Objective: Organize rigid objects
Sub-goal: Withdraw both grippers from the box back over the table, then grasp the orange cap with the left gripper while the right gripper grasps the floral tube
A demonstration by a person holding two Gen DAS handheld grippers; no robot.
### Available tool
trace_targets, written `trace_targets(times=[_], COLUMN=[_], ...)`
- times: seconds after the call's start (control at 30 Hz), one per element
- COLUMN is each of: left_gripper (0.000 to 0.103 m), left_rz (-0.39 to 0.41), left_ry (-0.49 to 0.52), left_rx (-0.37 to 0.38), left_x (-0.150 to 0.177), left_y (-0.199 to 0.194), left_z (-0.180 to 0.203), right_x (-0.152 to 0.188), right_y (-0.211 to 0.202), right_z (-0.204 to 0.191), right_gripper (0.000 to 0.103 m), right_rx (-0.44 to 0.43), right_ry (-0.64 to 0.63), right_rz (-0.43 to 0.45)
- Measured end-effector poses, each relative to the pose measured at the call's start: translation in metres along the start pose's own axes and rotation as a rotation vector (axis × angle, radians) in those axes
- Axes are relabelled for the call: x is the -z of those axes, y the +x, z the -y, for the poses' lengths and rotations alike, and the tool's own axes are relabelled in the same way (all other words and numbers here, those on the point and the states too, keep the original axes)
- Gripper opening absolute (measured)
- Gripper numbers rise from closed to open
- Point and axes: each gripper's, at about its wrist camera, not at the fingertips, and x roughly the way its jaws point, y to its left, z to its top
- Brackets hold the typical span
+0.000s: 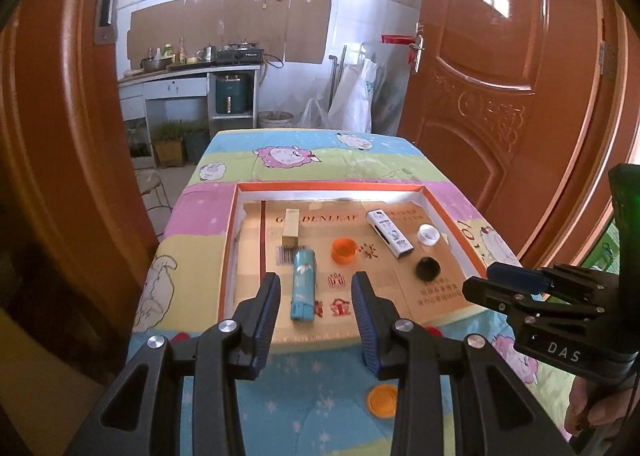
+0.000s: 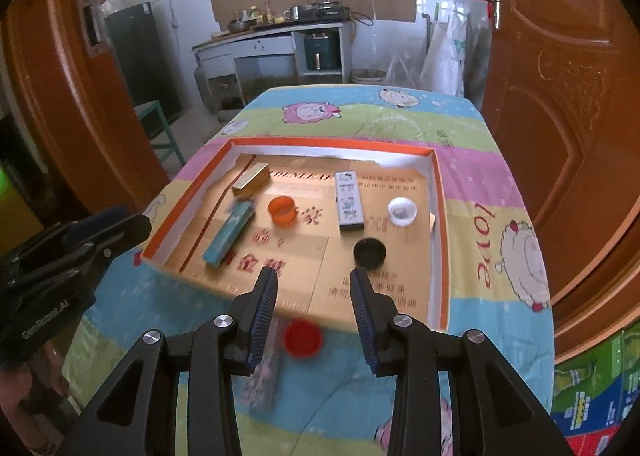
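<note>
Both left tongs [image 1: 316,292] and right tongs [image 2: 314,288] hover partly open, empty.

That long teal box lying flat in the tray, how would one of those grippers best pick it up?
Probably across its narrow width, near the middle of its length. The teal box lies flat on the tray floor, its long axis running roughly away from the left gripper, whose open jaws already straddle that line. Coming from above seems best; its long sides look clear, the orange cup standing apart.
</note>
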Motion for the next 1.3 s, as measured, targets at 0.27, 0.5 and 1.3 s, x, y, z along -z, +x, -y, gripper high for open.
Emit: trace_targets(times=[0.27, 0.5, 1.3], left_gripper=[0.037, 0.037, 0.037], left_rz=[0.005, -0.027, -0.214], left_ry=[0.019, 0.028, 0.113], left_rx=[0.018, 0.058, 0.194], left_x=[0.022, 0.046, 0.093], left_y=[-0.023, -0.019, 0.028], left_z=[0.007, 0.011, 0.046], right_x=[0.029, 0.059, 0.089], right_y=[-0.026, -0.031, -0.016], right_z=[-0.01, -0.013, 0.001], right_gripper=[0.039, 0.039, 0.039], right_rx=[0.0, 0.0, 0.005], right_ry=[0.023, 0.072, 0.13], right_rz=[0.016, 0.01, -0.049])
